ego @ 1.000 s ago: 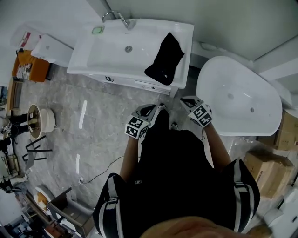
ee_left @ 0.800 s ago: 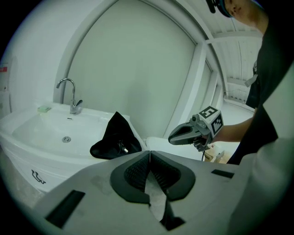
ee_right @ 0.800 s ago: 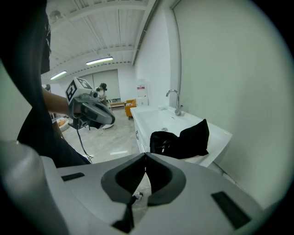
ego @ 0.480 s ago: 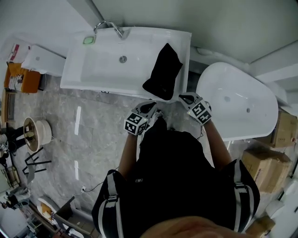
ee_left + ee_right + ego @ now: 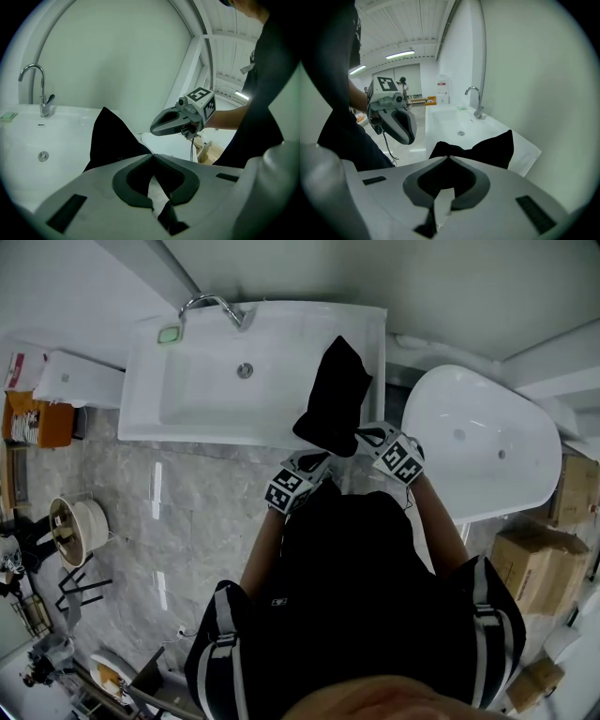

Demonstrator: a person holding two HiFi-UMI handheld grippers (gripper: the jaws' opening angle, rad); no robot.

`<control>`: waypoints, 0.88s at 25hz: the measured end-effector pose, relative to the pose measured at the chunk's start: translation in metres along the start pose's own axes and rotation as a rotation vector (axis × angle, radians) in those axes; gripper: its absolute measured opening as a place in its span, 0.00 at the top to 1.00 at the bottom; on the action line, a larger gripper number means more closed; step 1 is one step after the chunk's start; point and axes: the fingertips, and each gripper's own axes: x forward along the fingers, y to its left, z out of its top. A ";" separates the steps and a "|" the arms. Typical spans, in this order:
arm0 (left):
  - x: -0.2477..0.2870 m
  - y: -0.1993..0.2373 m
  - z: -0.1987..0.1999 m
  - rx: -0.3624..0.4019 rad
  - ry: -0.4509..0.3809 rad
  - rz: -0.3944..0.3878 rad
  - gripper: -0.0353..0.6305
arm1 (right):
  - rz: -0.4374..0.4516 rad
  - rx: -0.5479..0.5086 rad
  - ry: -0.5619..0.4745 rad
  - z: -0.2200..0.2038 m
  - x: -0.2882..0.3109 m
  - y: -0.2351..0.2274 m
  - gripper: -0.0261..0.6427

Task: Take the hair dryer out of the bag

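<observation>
Head view: overhead, steeply down on sink [image 5: 187,390]. Left, right gripper views: low, near, facing sink's right edge. Bag [image 5: 336,395] and faucet [image 5: 211,304] shared across all three.

A white sink [image 5: 202,390] with a chrome tap [image 5: 211,306] is set against a plain pale wall [image 5: 441,287]; a small green item [image 5: 169,334] is seen on its rim beside the tap. A white bathtub [image 5: 478,442] is placed near its right end. The floor [image 5: 187,512] is laid with grey marbled tiles. Cardboard boxes [image 5: 534,559] are stacked by the tub, and an orange box [image 5: 33,418] is seen at far left. Strip lights [image 5: 400,55] are mounted under a white ribbed ceiling [image 5: 408,28].
</observation>
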 end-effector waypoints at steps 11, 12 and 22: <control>-0.022 0.033 -0.005 -0.018 0.005 0.017 0.92 | 0.030 -0.122 0.228 -0.015 0.074 -0.006 0.72; -0.023 0.035 -0.005 -0.022 0.002 0.024 0.92 | 0.013 -0.145 0.254 -0.018 0.078 -0.011 0.71; -0.037 0.056 0.000 -0.083 -0.074 0.112 0.92 | 0.058 -0.125 0.350 -0.031 0.092 -0.023 0.85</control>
